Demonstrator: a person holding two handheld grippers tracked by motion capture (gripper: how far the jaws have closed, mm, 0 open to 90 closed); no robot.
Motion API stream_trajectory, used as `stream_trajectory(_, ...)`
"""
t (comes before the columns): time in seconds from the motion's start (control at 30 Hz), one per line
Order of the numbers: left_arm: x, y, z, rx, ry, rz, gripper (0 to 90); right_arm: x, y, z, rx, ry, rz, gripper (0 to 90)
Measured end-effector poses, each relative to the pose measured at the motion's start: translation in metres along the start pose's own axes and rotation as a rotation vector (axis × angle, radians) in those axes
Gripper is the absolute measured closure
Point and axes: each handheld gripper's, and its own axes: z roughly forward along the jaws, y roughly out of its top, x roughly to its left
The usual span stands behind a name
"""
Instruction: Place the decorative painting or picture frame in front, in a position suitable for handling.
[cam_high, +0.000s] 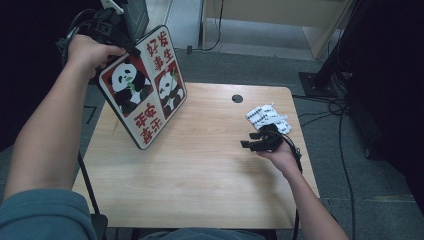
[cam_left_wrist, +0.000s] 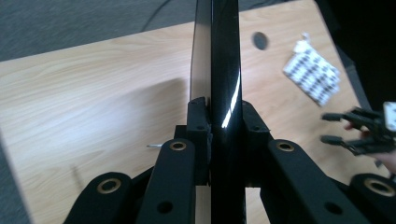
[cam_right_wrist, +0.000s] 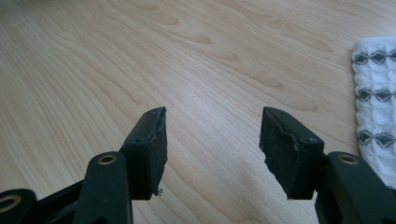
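A flat board (cam_high: 142, 85) with a black rim, two panda pictures and red characters hangs tilted over the table's far left corner. My left gripper (cam_high: 131, 49) is shut on its upper edge. In the left gripper view the board (cam_left_wrist: 224, 70) stands edge-on between the jaws of that gripper (cam_left_wrist: 224, 122), glossy black, with both pads pressed on it. My right gripper (cam_high: 249, 140) hovers low over the table's right side, open with nothing between its fingers (cam_right_wrist: 212, 135). A white cloth (cam_high: 267, 117) with a dark diamond pattern lies just beyond it.
The light wooden table (cam_high: 200, 170) has a round cable hole (cam_high: 237, 98) near its far edge. Cables run over the grey floor at the right. A pale cabinet stands behind the table. The cloth (cam_right_wrist: 378, 93) lies to the right of the right gripper's jaws.
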Motion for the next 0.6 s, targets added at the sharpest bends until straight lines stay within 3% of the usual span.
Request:
stream_trajectory(0.27,-0.045,-0.01,0.011,0.007,-0.064,0.07,79.5,-0.004,-0.002,-0.004,-0.004,-0.014,0.018,42.9)
stream_trajectory(0.43,-0.066,-0.01,0.028,0.019,-0.088,0.08,79.6,-0.005,-0.002,-0.003,-0.005,-0.011,0.02,42.9)
stream_trajectory(0.6,-0.086,-0.007,0.041,0.042,-0.11,0.135,79.5,-0.004,-0.004,-0.008,-0.018,-0.007,0.035,42.9)
